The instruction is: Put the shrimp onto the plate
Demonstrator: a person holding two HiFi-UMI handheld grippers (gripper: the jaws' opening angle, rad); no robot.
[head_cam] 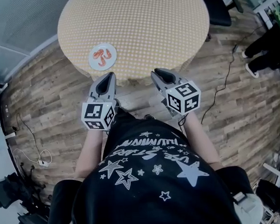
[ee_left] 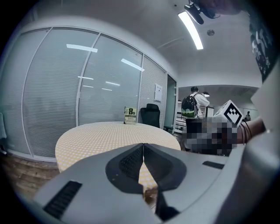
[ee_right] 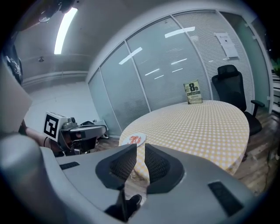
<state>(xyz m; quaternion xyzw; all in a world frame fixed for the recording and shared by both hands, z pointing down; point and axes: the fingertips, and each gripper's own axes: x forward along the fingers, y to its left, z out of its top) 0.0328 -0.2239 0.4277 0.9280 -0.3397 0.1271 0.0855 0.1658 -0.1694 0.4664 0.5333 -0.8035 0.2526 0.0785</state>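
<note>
My left gripper (ee_left: 143, 147) has its jaws pressed together at the tips with nothing between them. My right gripper (ee_right: 140, 148) has its jaws a narrow slit apart, and only tablecloth shows through the gap, so it is empty as well. In the head view both grippers sit low in the middle of the frame. They are close to my body, just short of the near edge of the round table (head_cam: 143, 22), and touch nothing.

The plate (head_cam: 94, 63) lies further out, toward the upper left of the head view, on the checked cloth near the table's near-left edge. Orange shrimp (head_cam: 99, 53) are lying on it. In the right gripper view the plate shows just above the jaws, left of centre. I see no other shrimp anywhere on the cloth. The only other thing on it is a small standing sign (ee_right: 193, 92) at the far side, upper right in that view.

I judge the placing step done, or at least not in hand right now, since the shrimp are on the plate and both grippers are free. The next move asks little of me. I would keep both grippers off the table and look across the cloth for any stray piece. If there were one, I would need to spread the left jaws before reaching toward the upper left.
</note>
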